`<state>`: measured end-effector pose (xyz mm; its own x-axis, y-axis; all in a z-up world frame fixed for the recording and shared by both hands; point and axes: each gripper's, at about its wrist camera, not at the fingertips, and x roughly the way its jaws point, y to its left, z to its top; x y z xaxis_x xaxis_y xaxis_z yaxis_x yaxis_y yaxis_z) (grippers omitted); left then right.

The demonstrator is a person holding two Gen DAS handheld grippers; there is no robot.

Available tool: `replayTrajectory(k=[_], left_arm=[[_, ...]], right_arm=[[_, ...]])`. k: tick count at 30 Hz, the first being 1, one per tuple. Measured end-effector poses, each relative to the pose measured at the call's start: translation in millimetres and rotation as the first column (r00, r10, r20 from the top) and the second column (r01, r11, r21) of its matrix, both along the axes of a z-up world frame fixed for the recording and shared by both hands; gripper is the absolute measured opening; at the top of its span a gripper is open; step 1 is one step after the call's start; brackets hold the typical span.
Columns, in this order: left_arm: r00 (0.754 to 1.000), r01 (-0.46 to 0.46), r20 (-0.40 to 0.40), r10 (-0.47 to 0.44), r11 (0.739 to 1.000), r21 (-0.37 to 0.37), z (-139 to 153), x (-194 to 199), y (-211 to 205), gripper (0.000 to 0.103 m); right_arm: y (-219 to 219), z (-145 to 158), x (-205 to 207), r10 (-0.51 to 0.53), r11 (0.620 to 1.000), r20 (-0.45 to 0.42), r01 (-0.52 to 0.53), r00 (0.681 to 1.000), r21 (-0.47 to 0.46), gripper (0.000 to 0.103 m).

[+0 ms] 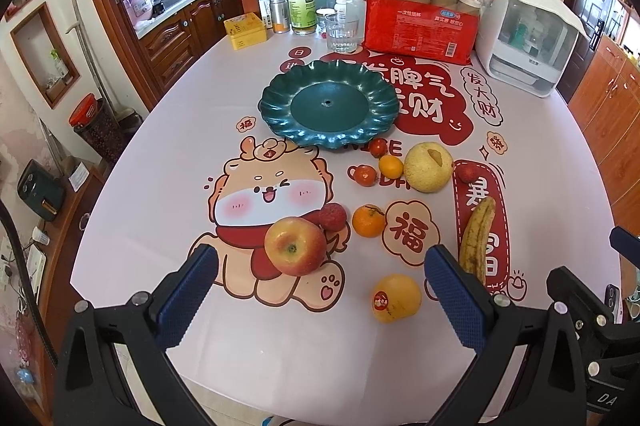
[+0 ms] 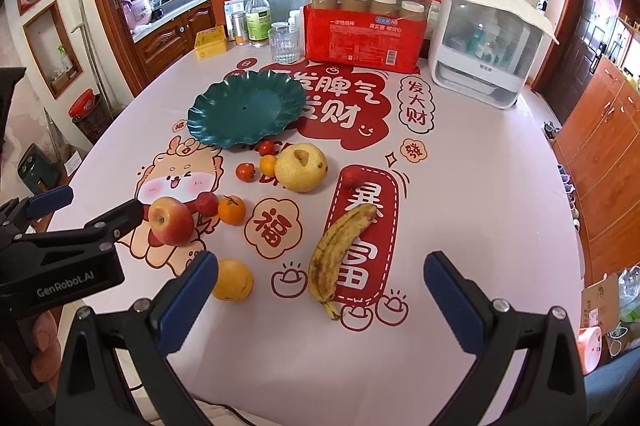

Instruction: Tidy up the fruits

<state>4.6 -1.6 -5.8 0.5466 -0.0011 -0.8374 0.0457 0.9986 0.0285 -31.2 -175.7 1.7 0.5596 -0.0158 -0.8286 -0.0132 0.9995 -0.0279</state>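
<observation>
A dark green scalloped plate (image 1: 332, 106) (image 2: 246, 108) lies empty mid-table. In front of it lie fruits: a red apple (image 1: 294, 246) (image 2: 170, 220), a yellow pear (image 1: 428, 166) (image 2: 301, 167), a spotted banana (image 1: 476, 240) (image 2: 340, 254), a stickered orange (image 1: 396, 298) (image 2: 232, 280), a mandarin (image 1: 368, 221) (image 2: 232, 210), small red and orange fruits (image 1: 380, 162). My left gripper (image 1: 320, 266) is open, the apple just beyond its fingertips. My right gripper (image 2: 320, 270) is open with the banana's lower end between its fingers.
At the table's back stand a red pack of jars (image 1: 420, 22), a white appliance (image 1: 528, 38), a glass (image 1: 342, 32), bottles (image 1: 302, 2) and a yellow tin (image 1: 245, 32). The left gripper's body shows in the right wrist view (image 2: 60, 250). Cabinets flank the table.
</observation>
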Motion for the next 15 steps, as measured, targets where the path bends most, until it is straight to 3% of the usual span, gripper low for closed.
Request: replayTrajectory(k=[15], left_arm=[[1.000,-0.001,-0.002,0.001,1.000,0.003,-1.0,0.2,-0.3,0.102]], right_arm=[[3.1,-3.0,2.1,0.007,1.000,-0.013,-0.007,1.000,-0.003,0.103]])
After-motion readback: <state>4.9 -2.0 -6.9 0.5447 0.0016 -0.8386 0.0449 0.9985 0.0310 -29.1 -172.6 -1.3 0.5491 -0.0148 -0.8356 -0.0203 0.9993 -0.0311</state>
